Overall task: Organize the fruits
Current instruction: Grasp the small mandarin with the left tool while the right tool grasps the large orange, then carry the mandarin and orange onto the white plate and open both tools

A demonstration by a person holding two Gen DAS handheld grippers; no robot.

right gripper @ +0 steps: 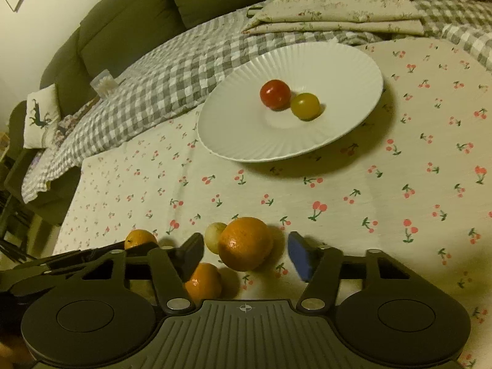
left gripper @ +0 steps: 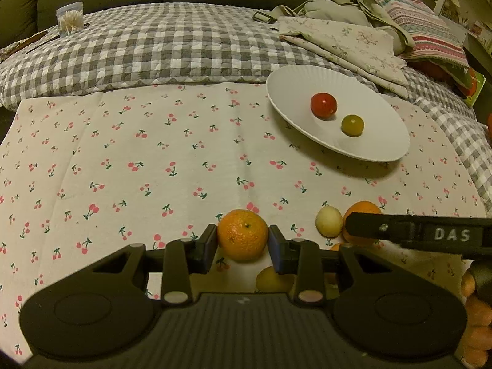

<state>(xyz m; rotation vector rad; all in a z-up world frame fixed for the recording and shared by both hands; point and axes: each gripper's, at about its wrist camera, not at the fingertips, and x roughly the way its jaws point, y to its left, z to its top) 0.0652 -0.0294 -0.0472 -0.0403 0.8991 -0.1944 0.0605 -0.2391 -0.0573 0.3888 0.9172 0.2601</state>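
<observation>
In the left wrist view my left gripper (left gripper: 243, 240) is shut on a small mandarin (left gripper: 243, 238), pads touching both sides, low over the cherry-print cloth. In the right wrist view my right gripper (right gripper: 246, 253) is open around a larger orange (right gripper: 246, 243), with gaps on both sides. A pale round fruit (right gripper: 215, 236) touches that orange, and another mandarin (right gripper: 203, 281) lies by the left finger. The held mandarin shows at far left (right gripper: 140, 238). A white plate (right gripper: 338, 70) holds a red tomato (right gripper: 274, 94) and a yellow-green tomato (right gripper: 305, 106).
The right gripper's finger (left gripper: 415, 233) crosses the left wrist view beside the pale fruit (left gripper: 329, 221). Folded cloths (left gripper: 347, 40) and a toothpick jar (left gripper: 70, 18) lie on the checked quilt (left gripper: 153, 49) behind. A yellow fruit (left gripper: 272, 279) lies under the left gripper.
</observation>
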